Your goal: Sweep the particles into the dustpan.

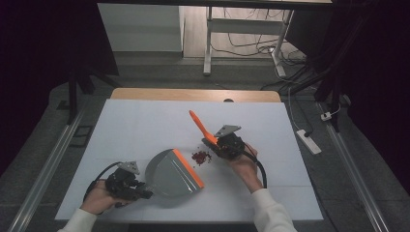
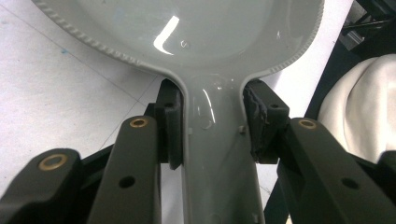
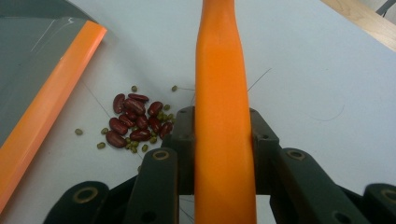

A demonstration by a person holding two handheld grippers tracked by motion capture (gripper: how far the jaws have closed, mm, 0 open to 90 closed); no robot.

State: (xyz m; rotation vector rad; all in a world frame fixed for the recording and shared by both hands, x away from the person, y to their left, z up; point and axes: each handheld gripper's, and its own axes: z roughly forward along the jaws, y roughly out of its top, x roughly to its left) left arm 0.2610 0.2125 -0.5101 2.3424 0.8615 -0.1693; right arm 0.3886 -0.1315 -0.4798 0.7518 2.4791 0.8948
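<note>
A grey dustpan with an orange lip lies on the white table, lip facing right. My left gripper is shut on the dustpan's grey handle, pads pressed to both sides. A small pile of red beans and green peas sits just right of the lip; the beans lie left of my right gripper's jaws. My right gripper is shut on an orange brush handle, which points up and away. The brush's bristles are hidden.
The table's wooden far edge runs along the back. A white power strip lies on the floor at the right. A desk frame and cables stand beyond the table. A white sleeve shows beside the left gripper.
</note>
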